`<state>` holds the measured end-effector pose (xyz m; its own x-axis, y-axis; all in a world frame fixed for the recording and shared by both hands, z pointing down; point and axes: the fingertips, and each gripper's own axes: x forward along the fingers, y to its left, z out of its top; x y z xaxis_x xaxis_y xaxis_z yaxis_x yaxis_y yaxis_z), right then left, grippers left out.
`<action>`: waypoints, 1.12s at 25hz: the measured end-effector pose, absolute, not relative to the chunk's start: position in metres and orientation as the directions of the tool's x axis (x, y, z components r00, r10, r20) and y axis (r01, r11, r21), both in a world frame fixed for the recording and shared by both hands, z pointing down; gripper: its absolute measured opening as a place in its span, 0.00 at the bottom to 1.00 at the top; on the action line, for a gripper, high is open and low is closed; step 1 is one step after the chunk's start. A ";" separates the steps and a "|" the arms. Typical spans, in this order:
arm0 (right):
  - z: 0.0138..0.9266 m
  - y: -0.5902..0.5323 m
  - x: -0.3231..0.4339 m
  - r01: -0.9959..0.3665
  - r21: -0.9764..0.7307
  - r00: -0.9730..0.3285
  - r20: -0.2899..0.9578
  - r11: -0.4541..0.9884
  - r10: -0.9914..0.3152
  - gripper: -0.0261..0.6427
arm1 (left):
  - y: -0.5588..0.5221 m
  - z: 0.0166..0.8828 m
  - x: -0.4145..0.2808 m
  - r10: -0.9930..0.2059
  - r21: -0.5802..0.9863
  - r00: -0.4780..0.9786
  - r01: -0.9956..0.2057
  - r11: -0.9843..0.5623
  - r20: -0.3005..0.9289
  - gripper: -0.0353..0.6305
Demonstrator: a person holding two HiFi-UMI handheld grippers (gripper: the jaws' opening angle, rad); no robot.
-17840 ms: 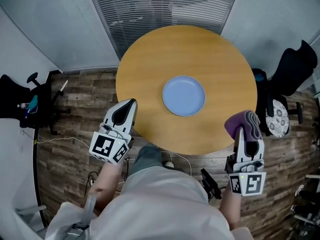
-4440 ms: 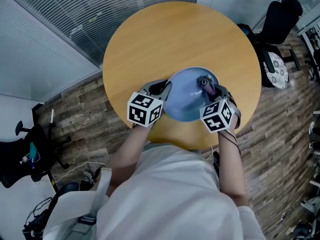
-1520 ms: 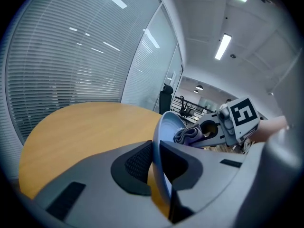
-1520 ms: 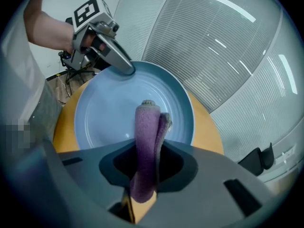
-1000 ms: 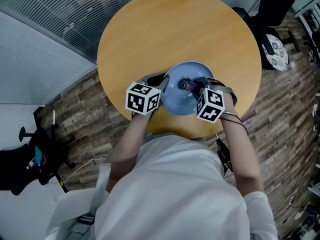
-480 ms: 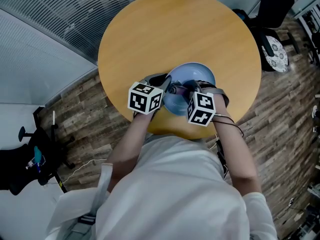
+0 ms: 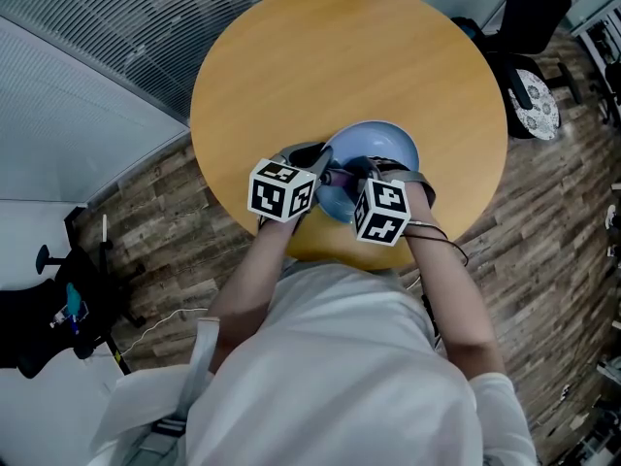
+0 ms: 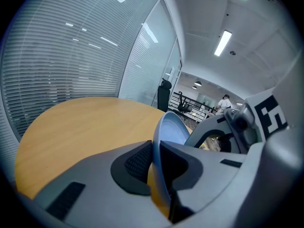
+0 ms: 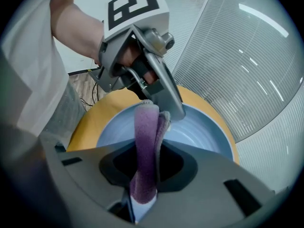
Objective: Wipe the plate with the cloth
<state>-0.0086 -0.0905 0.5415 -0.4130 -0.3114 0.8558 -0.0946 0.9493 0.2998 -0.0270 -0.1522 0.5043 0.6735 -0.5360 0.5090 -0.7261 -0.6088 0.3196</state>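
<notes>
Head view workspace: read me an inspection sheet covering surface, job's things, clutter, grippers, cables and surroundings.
Surface: round light-wood table.
Job's things: round light blue plate, tilted and held by its rim; folded purple cloth over its inner face.
Clutter: nothing seen.
Grippers: left gripper, fingers shut on the plate's rim; right gripper, fingers shut on the cloth.
Cables: thin dark cable by the right forearm.
Surroundings: wood-plank floor, black office chair, slatted blinds.
</notes>
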 end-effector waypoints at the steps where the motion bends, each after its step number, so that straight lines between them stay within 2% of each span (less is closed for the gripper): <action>1: 0.542 -0.091 -0.007 -0.099 0.292 -0.415 0.857 0.951 -0.306 0.18 | -0.151 0.505 -0.027 -0.535 0.321 0.674 -0.726 -0.608 0.510 0.12; 8: 0.544 -0.091 0.000 -0.120 0.267 -0.446 0.846 0.956 -0.293 0.18 | -0.150 0.508 -0.027 -0.532 0.326 0.681 -0.720 -0.613 0.503 0.12; 28: 0.591 -0.072 0.050 -0.192 0.149 -0.387 0.897 0.970 -0.214 0.18 | -0.137 0.552 -0.031 -0.479 0.431 0.683 -0.725 -0.537 0.551 0.12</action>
